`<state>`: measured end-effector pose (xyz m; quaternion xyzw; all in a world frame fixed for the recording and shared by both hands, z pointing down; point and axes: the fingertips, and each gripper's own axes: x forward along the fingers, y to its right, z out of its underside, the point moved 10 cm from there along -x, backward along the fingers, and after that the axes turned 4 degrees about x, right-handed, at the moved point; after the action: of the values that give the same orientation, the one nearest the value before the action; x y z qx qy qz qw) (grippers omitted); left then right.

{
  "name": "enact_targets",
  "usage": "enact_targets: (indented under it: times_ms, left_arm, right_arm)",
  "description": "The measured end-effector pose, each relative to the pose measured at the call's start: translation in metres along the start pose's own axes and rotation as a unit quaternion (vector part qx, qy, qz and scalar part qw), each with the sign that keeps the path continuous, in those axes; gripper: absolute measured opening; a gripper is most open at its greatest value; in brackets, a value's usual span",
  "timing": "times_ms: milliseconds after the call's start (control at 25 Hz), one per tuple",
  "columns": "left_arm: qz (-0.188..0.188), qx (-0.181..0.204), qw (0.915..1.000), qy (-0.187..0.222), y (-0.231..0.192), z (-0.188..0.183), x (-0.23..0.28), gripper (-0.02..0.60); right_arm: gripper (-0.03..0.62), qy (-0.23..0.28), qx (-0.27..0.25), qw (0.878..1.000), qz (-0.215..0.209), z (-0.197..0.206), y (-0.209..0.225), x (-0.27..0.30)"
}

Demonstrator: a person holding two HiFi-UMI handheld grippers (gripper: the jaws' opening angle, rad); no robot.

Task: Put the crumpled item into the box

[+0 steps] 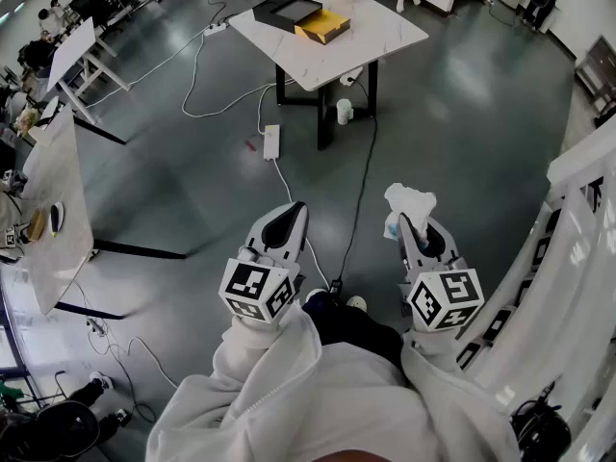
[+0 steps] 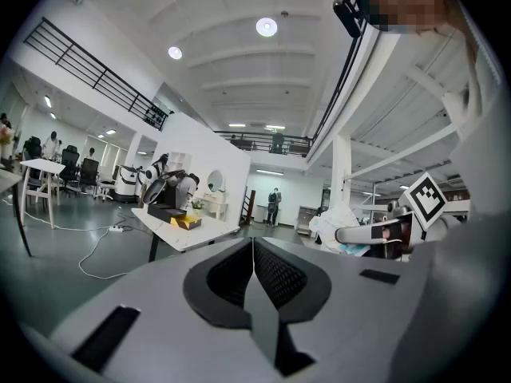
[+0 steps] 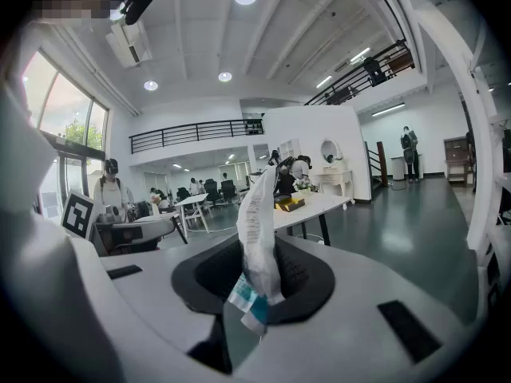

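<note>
My right gripper (image 1: 405, 221) (image 3: 257, 271) is shut on a crumpled white wrapper (image 1: 408, 203) (image 3: 259, 230) with a blue printed end, which sticks up between its pads. It also shows in the left gripper view as a white crumpled wrapper (image 2: 335, 228) at the right. My left gripper (image 1: 292, 213) (image 2: 253, 254) is shut with nothing between its jaws. Both hang in front of the person, well above the floor. The box (image 1: 322, 26) (image 2: 187, 222) (image 3: 289, 204), yellow inside, lies on a white marble table (image 1: 385, 41) far ahead, beside its dark lid (image 1: 287, 12).
A power strip (image 1: 271, 141) and cables trail over the grey floor between me and the table. A white cup (image 1: 345, 112) stands by the table's legs. A white railing (image 1: 577, 210) runs along the right. Desks (image 1: 53, 200) and chairs line the left side.
</note>
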<state>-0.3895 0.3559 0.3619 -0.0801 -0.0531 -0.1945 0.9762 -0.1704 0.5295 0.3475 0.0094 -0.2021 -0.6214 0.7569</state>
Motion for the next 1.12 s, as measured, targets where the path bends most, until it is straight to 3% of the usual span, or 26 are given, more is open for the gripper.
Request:
enact_targets:
  times_ms: [560, 1120]
  left_arm:
    - [0.007, -0.002, 1.0000, 0.003, -0.010, 0.000, -0.008, 0.018]
    - [0.041, 0.012, 0.9991, -0.004, -0.037, -0.001, 0.002, 0.019]
  right_arm:
    - [0.091, 0.000, 0.009, 1.000, 0.008, 0.004, -0.014, -0.001]
    - [0.091, 0.002, 0.014, 1.000, 0.027, 0.009, -0.030, 0.021]
